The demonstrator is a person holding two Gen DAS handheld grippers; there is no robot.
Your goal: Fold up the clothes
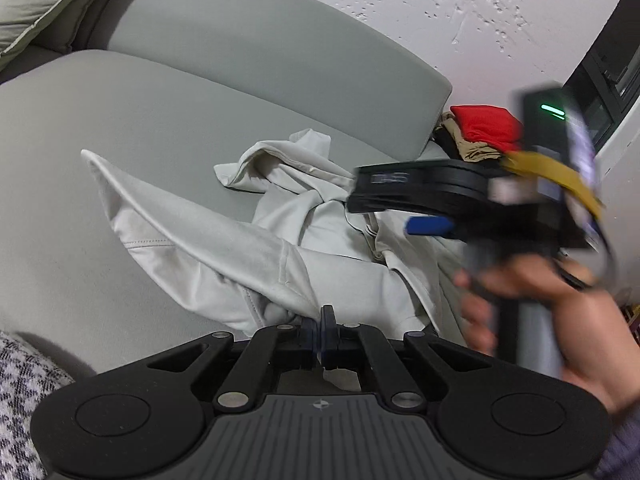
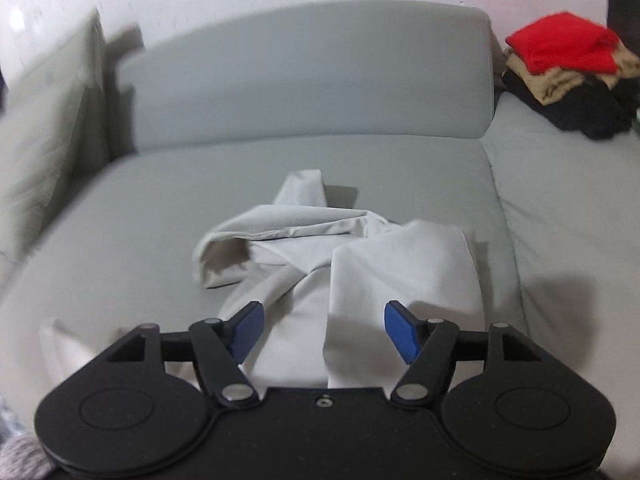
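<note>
your right gripper [image 2: 324, 330] comes out motion-blurred in the left wrist view, so little of it reads there beyond a dark body, one blue pad and a green light. your bare hand [image 1: 536, 312] around its handle is smeared too, and the frame's right edge cuts off the wrist. in its own view that gripper is clear: the two blue-padded fingers [image 2: 248, 330] stand wide apart, hovering over the cloth with nothing between them.

your left gripper [image 1: 322, 332] has its jaws pressed together on a fold of the pale off-white fabric garment [image 1: 248, 248]. the pinched bit itself is hidden between the fingers, and what the cloth does under the gripper body cannot be made out.

the garment lies crumpled at the front middle of the light grey sofa seat cushion [image 1: 100, 128]. one long flap runs from the clamp out towards the cushion's left side, and a bunched, twisted part sits further back towards the backrest. which piece is sleeve, hood or hem is hard to tell.

near the far right corner of the sofa, beyond the backrest's end, sits a stack of folded clothes [image 2: 568, 76]: red on top, tan beneath, black at the bottom. in the left wrist view your right gripper hides part of it.

a grey-green pillow [image 1: 44, 4] is cut off at the top left corner, and a black-and-white patterned cloth [image 1: 20, 396] at the bottom left edge.
</note>
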